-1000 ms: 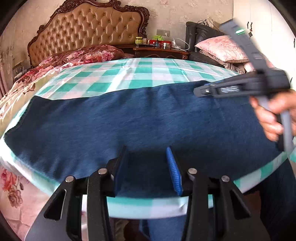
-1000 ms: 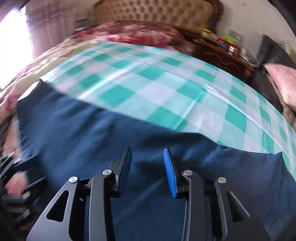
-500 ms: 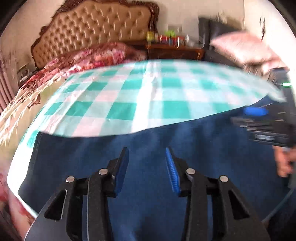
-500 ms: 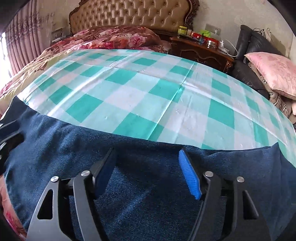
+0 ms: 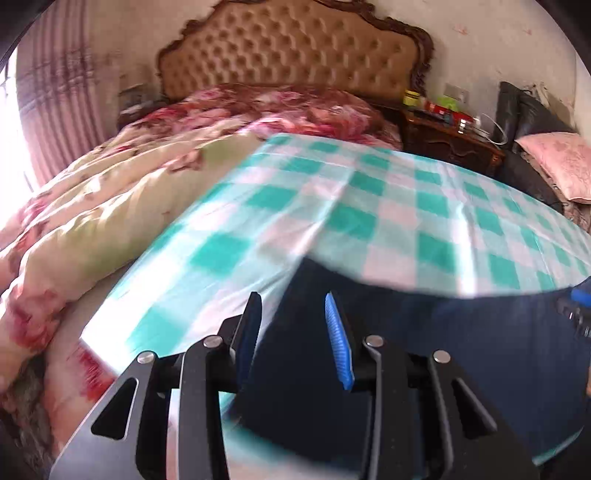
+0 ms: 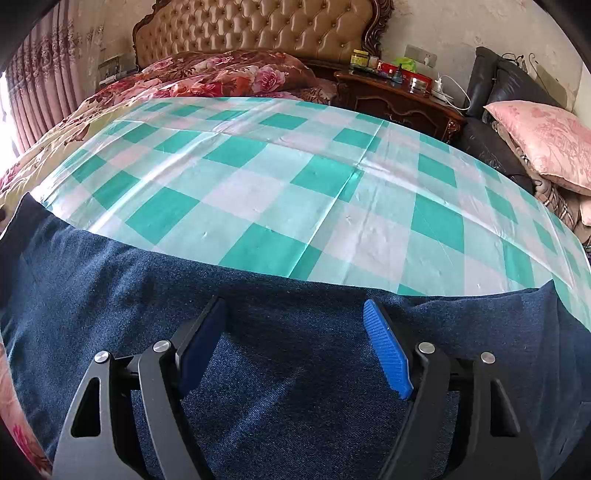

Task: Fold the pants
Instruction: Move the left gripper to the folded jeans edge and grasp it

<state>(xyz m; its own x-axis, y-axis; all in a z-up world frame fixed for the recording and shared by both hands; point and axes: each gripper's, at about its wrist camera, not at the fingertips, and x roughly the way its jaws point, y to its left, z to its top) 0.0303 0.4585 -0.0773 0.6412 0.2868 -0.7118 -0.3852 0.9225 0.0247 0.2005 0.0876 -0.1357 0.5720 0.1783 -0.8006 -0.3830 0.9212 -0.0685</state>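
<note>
Dark blue denim pants (image 6: 295,369) lie flat along the near edge of a bed covered by a green and white checked sheet (image 6: 295,192). My right gripper (image 6: 295,332) is open wide and empty, just above the middle of the pants. My left gripper (image 5: 293,325) is open and empty over the left end of the pants (image 5: 443,350), at their edge. The left wrist view is blurred. The right gripper's tip (image 5: 580,299) shows at the right edge of the left wrist view.
A floral quilt (image 5: 110,206) is heaped on the bed's left side below a tufted headboard (image 6: 258,26). A wooden nightstand (image 6: 399,96) with jars stands at the back right. A pink pillow (image 6: 546,144) lies on a dark sofa (image 6: 491,92) at the right.
My left gripper has swung left to the pants' left end. My right gripper has opened wider and settled over the middle of the pants.
</note>
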